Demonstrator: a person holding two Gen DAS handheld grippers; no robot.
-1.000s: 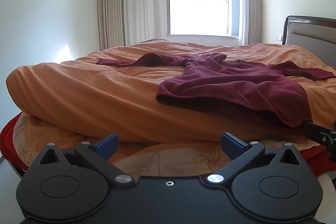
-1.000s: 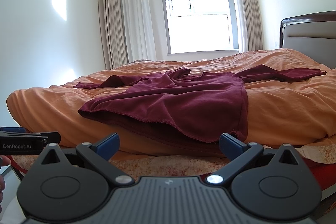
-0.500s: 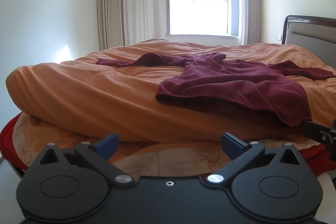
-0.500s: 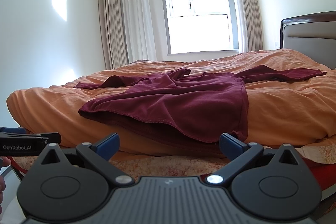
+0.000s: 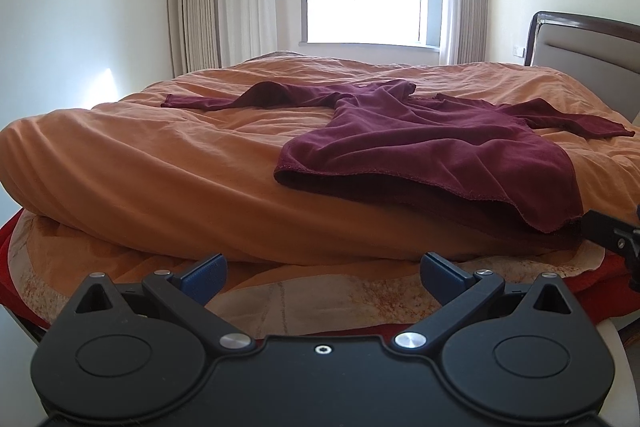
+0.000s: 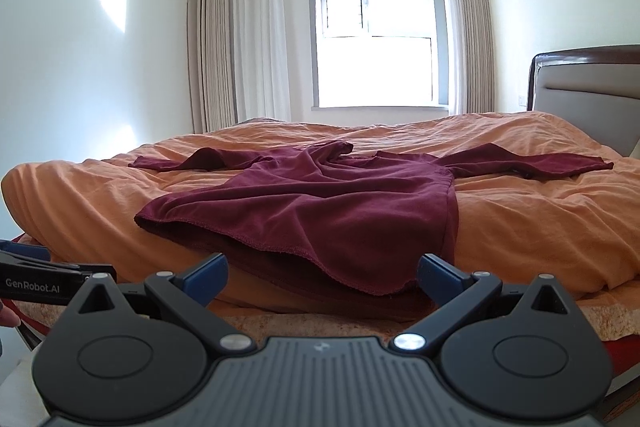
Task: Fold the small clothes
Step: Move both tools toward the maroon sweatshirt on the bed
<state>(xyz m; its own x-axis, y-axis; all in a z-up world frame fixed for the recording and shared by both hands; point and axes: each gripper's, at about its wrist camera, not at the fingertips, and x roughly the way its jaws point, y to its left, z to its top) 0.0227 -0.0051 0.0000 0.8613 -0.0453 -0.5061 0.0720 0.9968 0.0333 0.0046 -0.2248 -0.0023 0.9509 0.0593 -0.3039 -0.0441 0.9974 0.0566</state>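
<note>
Left gripper (image 5: 323, 271) low off near edge of bed, jaws spread wide, nothing between blue pads. Orange duvet (image 5: 160, 163) rumpled, covers bed. Maroon long-sleeved top (image 5: 432, 147) unfolded on duvet toward near edge, sleeves stretched out left and right, hem draped over edge, possibly lifted in fold. Right gripper (image 6: 322, 271) just before hem, jaws likewise released, empty. Headboard (image 6: 584, 87) at right end.

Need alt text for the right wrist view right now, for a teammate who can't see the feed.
A dark red long-sleeved top lies spread, unfolded, on an orange duvet, hem toward the camera. The right gripper sits open and empty just short of the hem; the left gripper pokes in at the left edge.
</note>
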